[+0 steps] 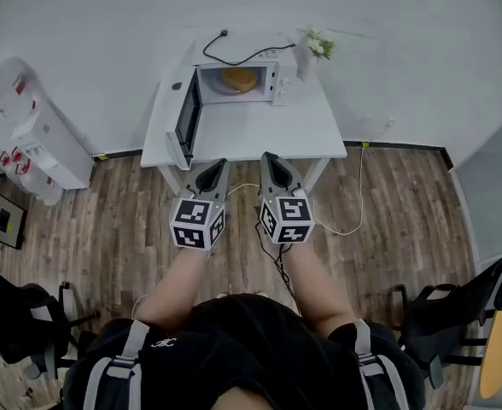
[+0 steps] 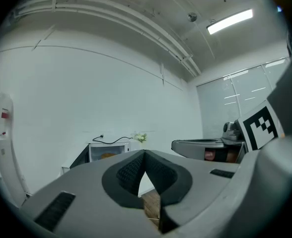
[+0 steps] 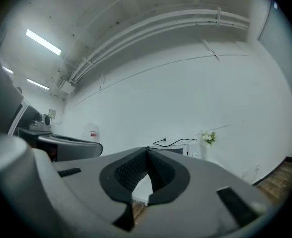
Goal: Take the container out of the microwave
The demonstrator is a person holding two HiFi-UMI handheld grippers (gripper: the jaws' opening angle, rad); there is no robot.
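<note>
Left gripper (image 1: 218, 166) and right gripper (image 1: 269, 157), mine, held level side by side above the wood floor (image 1: 123, 229): my fingers shut tip to tip, nothing between. White table (image 1: 259, 135) ahead. Microwave (image 1: 278, 82) on it, door (image 1: 188, 116) open. Orange container (image 1: 239, 79) inside, well apart from both.

head view looks steeply down; both gripper views look level at the same far microwave (image 1: 271, 81).

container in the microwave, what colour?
Orange-yellow. The container sits inside the open microwave; the head view shows it best.
</note>
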